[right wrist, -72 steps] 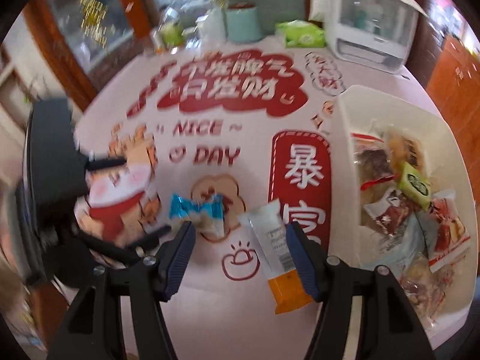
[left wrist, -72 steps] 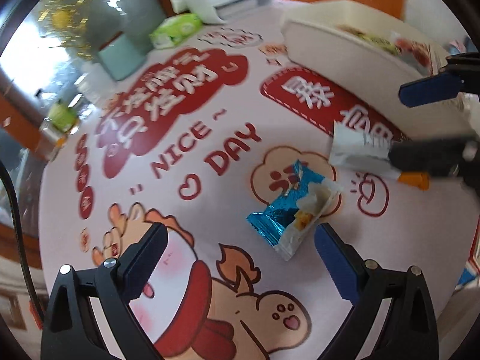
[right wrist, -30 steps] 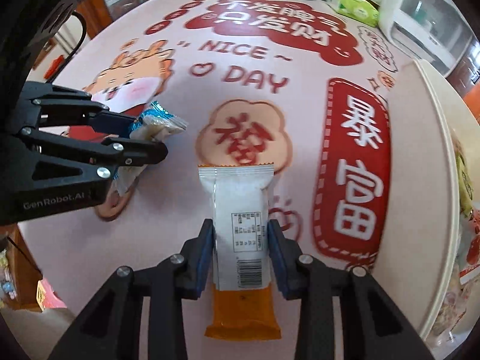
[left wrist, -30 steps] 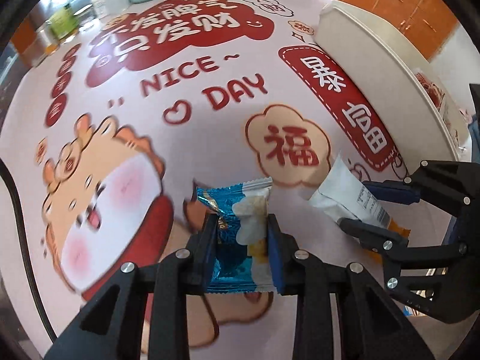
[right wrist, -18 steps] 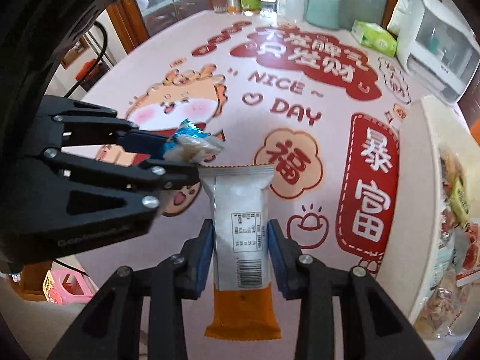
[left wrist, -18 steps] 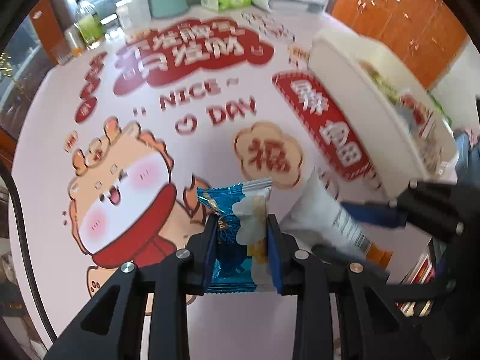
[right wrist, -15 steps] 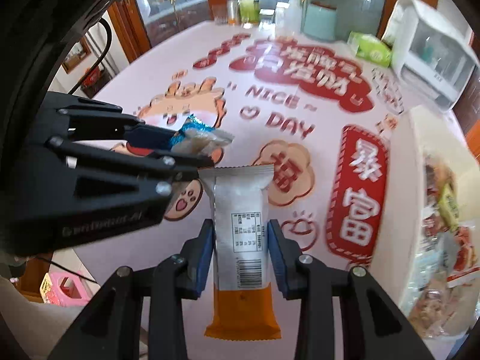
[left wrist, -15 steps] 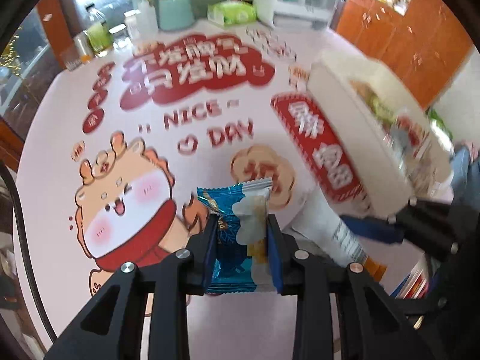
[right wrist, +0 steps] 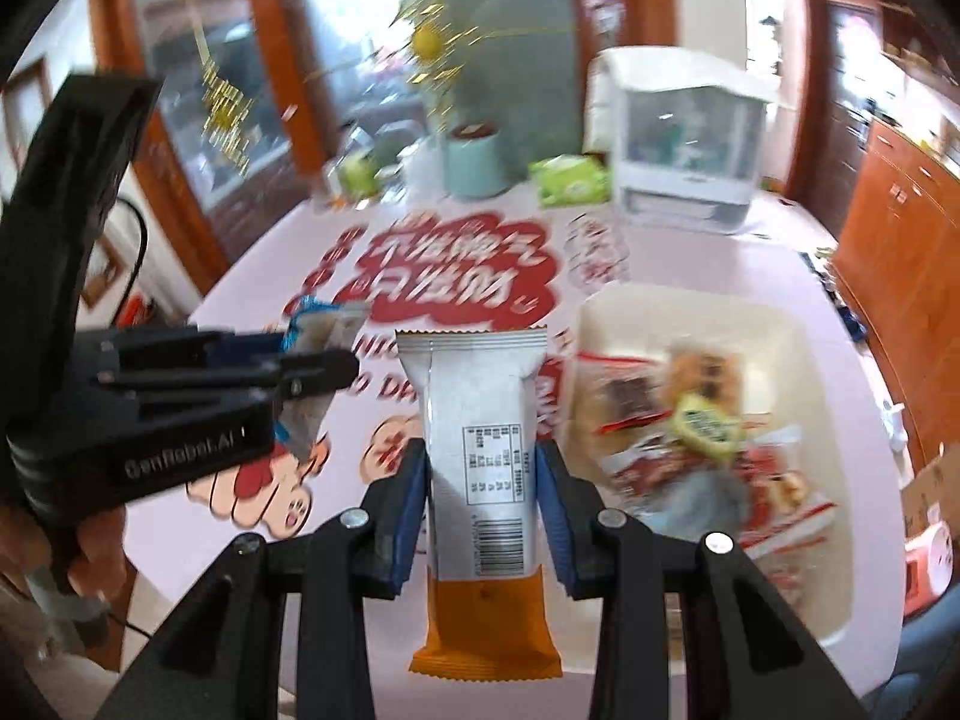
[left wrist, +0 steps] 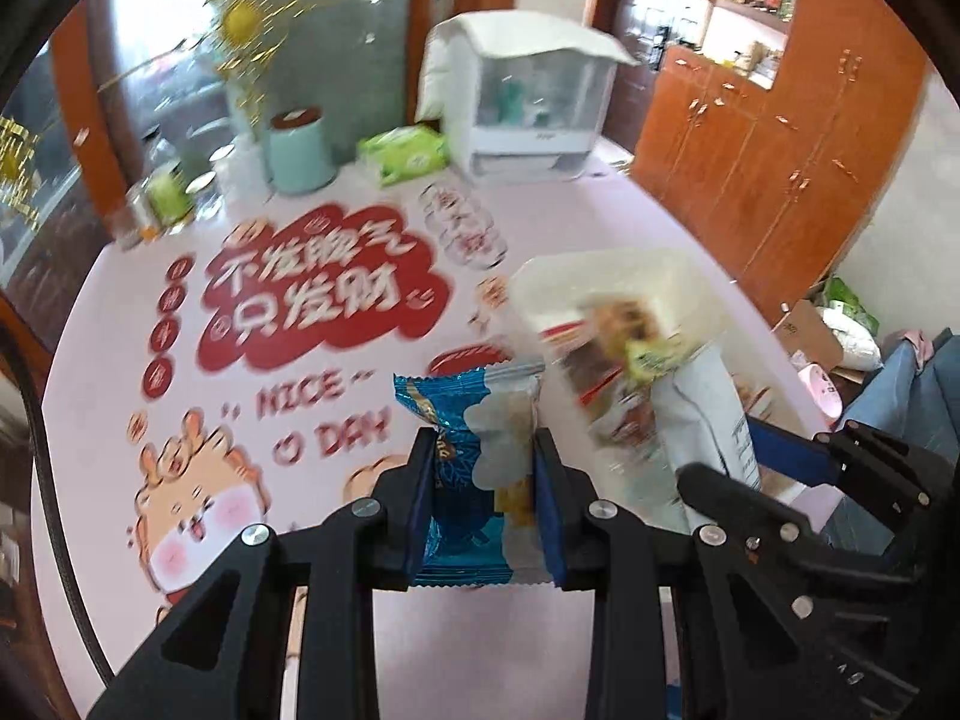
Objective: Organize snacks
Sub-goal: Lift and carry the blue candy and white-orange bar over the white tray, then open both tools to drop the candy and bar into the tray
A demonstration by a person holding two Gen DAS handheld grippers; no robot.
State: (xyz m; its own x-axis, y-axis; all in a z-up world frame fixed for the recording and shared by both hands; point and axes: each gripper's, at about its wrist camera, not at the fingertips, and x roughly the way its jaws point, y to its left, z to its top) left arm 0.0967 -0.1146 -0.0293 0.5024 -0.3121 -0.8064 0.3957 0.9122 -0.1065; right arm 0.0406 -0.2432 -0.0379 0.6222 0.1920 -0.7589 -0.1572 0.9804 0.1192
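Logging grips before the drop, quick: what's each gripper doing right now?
Left gripper: shut on the blue snack packet.
Right gripper: shut on the white-and-orange snack bar.

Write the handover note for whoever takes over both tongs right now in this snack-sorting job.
Left tongs: shut on the blue snack packet, lifted off the table.
Right tongs: shut on the white and orange snack bar, also lifted.
White bin: on the table to the right, already holding several snacks.
Done: both snacks picked up.
Left: carry both over the bin and release them.
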